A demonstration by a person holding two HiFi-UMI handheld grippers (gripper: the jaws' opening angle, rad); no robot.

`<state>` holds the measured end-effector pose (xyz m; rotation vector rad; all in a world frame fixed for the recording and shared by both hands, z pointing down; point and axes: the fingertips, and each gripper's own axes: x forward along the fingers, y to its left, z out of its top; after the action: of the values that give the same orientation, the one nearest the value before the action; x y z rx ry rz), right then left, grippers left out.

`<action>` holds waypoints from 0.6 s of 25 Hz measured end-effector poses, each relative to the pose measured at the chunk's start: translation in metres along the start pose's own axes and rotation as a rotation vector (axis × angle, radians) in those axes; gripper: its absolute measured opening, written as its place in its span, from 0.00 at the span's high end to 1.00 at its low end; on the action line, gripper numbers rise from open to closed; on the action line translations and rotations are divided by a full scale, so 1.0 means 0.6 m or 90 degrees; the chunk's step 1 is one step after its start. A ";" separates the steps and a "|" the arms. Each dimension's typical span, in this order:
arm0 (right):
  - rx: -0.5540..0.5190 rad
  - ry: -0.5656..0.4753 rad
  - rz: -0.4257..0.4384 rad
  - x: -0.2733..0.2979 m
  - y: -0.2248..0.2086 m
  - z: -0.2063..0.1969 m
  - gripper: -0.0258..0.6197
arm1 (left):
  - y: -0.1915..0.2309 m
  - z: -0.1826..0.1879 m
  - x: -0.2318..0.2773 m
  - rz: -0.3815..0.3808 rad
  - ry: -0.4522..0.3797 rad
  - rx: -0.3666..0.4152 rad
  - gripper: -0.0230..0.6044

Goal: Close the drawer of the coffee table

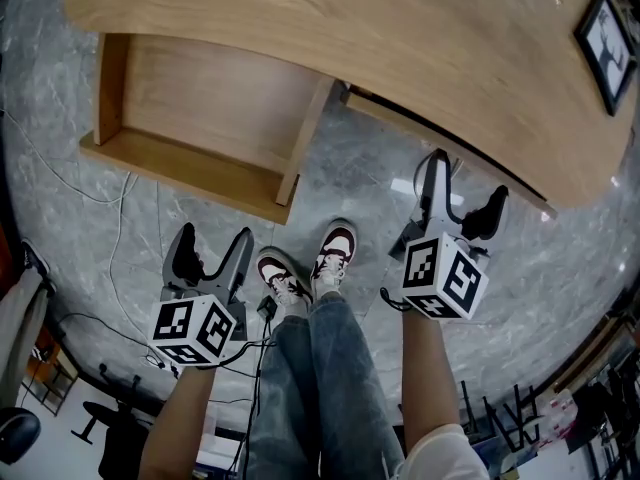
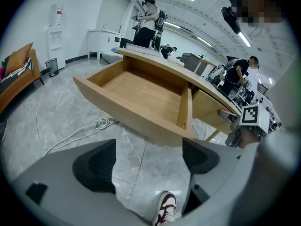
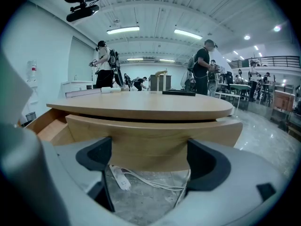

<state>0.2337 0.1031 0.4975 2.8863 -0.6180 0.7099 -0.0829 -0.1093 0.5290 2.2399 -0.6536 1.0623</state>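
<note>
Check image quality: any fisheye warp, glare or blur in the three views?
Head view: heavy fisheye, the coffee table edge bows; a glare patch on the floor. Left gripper view: dark vignette, the left gripper soft up close, the open drawer sharp. Right gripper view: ceiling lights blown out, the right gripper soft.

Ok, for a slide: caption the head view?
Coffee table drawer pulled out; left hand-held gripper and right hand-held gripper open.

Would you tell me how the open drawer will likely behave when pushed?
The drawer looks like rigid wood, so it should not flex. Empty, it is probably light. Pulled far out of the coffee table, it may skew if pushed off-centre.
</note>
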 end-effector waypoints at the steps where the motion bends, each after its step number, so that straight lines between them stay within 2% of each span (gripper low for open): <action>1: 0.000 -0.001 -0.001 0.005 0.000 0.003 0.18 | 0.001 0.000 0.000 0.002 0.000 -0.002 0.26; 15: 0.001 -0.030 0.000 0.060 -0.002 0.033 0.17 | -0.008 -0.002 0.002 0.013 0.000 -0.024 0.27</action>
<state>0.2718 0.0872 0.4969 2.9126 -0.6219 0.6451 -0.0795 -0.1051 0.5293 2.2054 -0.6925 1.0528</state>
